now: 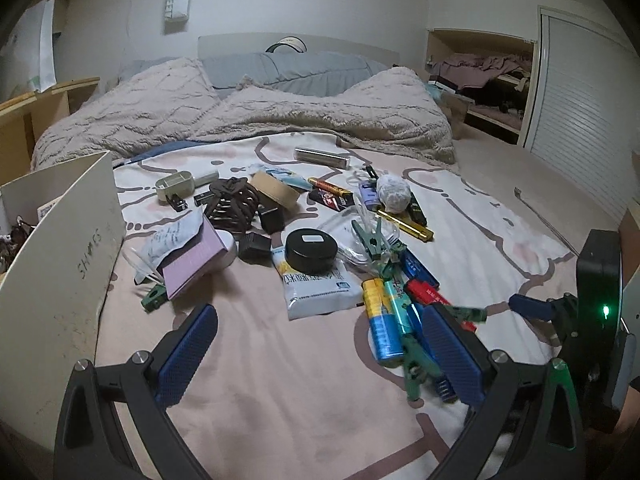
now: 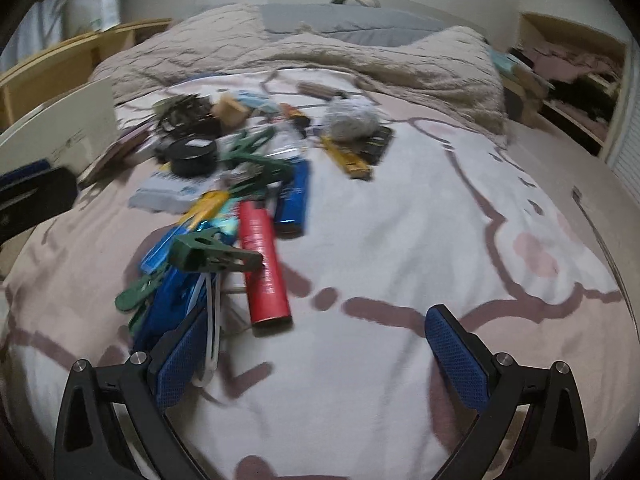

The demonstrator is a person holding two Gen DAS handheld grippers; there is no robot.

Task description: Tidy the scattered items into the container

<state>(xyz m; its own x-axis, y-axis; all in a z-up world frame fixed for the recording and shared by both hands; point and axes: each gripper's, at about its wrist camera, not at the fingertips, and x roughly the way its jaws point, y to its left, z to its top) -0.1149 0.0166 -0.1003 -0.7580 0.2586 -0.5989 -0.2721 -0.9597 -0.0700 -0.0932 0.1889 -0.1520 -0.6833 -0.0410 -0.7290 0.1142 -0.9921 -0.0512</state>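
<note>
Scattered items lie in a pile on the pink-and-white bed cover. Among them are a black round tin point(image 1: 310, 250), a white pouch point(image 1: 320, 290), a pink notebook point(image 1: 192, 264), a brown hair claw point(image 1: 232, 204), a red tube point(image 2: 264, 268), a blue-and-yellow tube point(image 1: 382, 320) and green clips point(image 2: 212, 256). The container is a white shoe box point(image 1: 60, 260) at the left, lid raised. My left gripper point(image 1: 320, 320) is open over bare cover just before the pouch, holding nothing. My right gripper point(image 2: 316, 320) is open and empty, the red tube's end just ahead between its fingers.
A grey net ball point(image 1: 394, 194), a gold bar point(image 1: 404, 222) and a silver case point(image 1: 322, 158) lie farther back. A rumpled beige blanket point(image 1: 240, 116) and grey pillows fill the head of the bed. A wooden shelf stands left, a louvred door point(image 1: 580, 120) right.
</note>
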